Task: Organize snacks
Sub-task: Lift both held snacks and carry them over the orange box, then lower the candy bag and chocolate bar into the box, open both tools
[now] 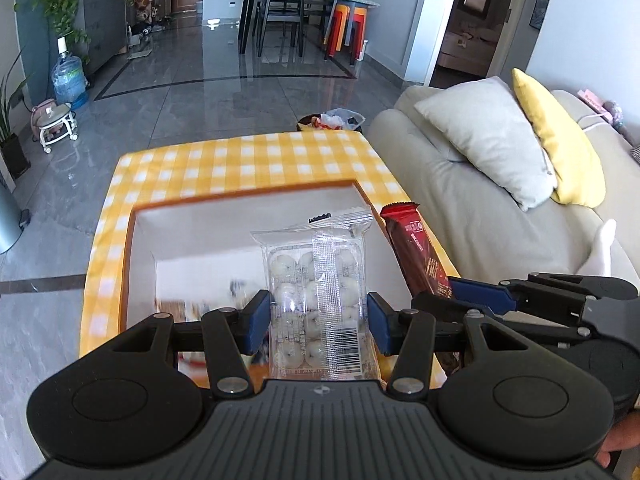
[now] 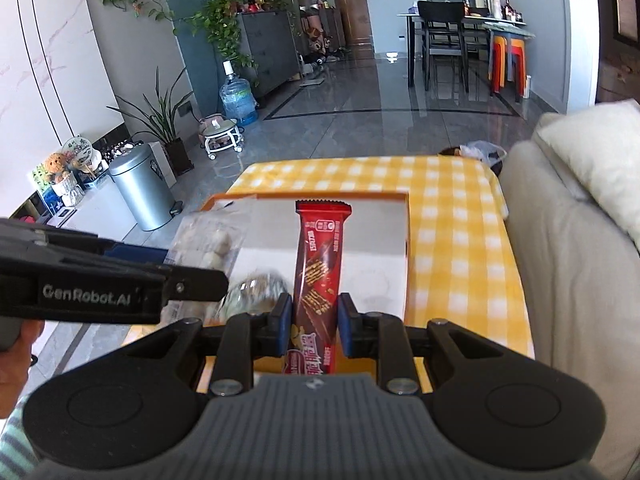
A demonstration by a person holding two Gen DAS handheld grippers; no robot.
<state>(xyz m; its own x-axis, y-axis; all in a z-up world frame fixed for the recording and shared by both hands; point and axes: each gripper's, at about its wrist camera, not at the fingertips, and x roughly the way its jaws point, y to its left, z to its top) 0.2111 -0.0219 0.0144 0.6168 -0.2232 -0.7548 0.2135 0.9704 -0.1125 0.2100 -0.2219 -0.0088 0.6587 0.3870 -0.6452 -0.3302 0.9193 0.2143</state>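
Observation:
My left gripper [image 1: 318, 320] is shut on a clear pack of white round candies [image 1: 316, 280] and holds it over an orange-rimmed white box [image 1: 140, 240]. My right gripper [image 2: 314, 320] is shut on a red chocolate-stick packet [image 2: 320, 252] and holds it over the same box [image 2: 404, 240]. The red packet also shows in the left wrist view [image 1: 416, 248], with the right gripper [image 1: 452, 292] beside it. The candy pack also shows in the right wrist view [image 2: 212, 240], at the left. Blurred snacks lie in the box [image 2: 256, 284].
The box sits on a table with a yellow checked cloth [image 1: 248, 160]. A beige sofa [image 1: 460, 208] with grey and yellow cushions stands right of the table. A bin with bags [image 1: 332, 120] is beyond the table's far edge. A steel trash can [image 2: 140, 188] stands left.

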